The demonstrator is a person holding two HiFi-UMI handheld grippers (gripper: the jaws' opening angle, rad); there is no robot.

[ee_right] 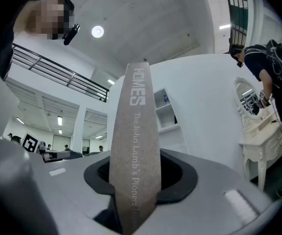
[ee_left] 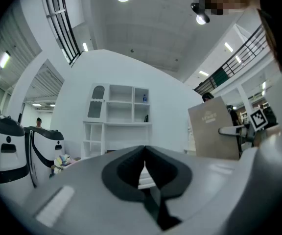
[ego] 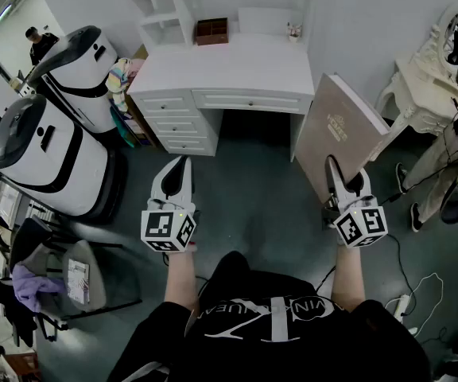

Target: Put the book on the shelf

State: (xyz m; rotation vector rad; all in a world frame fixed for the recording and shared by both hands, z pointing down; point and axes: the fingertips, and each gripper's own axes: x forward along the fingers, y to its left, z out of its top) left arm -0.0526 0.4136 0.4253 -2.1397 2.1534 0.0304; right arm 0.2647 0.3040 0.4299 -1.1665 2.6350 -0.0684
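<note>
Head view: book carried, not yet shelved.
Book (ego: 348, 126) is clamped at its spine by the right hand-held gripper (ego: 334, 169), beside the table (ego: 229, 66); left hand-held gripper (ego: 183, 165) closed, empty; shelf (ego: 165, 10) lies ahead.

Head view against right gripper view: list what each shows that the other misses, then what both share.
Head view only: the book's brown front cover, the white desk's drawers, a brown box on the desk, and two white machines. Right gripper view only: the printed spine, upright between the right gripper's jaws, which are closed on it, and the ceiling lights. Both: the book, the right gripper, the white shelf unit and the ornate vanity.
</note>
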